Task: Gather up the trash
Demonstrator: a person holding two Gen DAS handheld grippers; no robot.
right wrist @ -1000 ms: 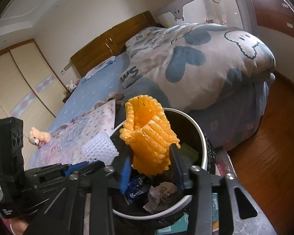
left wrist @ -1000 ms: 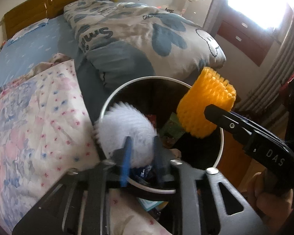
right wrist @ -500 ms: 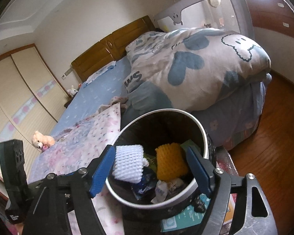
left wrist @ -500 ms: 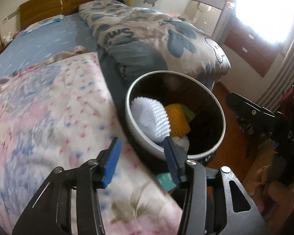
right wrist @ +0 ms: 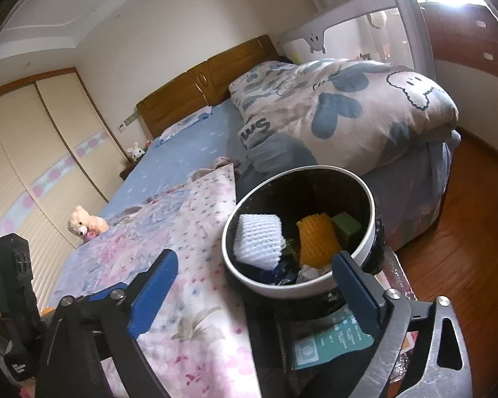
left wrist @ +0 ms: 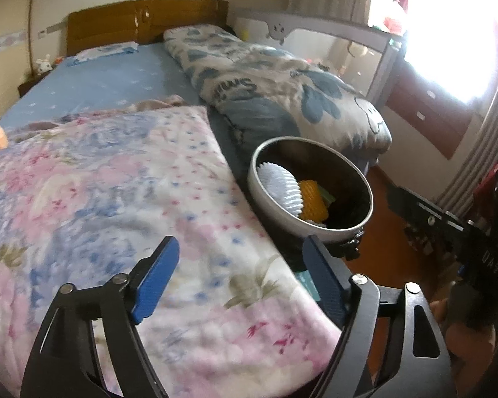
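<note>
Both foam nets have dropped into the trash bin [right wrist: 298, 290]. The left gripper [left wrist: 239, 278] and right gripper [right wrist: 255, 295] are opening, empty. The bin sits at twelve o'clock of the right gripper, which is nearer.

Left hand-held gripper [left wrist: 239, 278] and right [right wrist: 259, 290] opening, empty.

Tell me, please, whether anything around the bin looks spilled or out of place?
Nothing stands out: the white foam net and orange foam net both lie inside the bin, nothing spilled beside it, and both grippers are empty, jaws opening.
</note>
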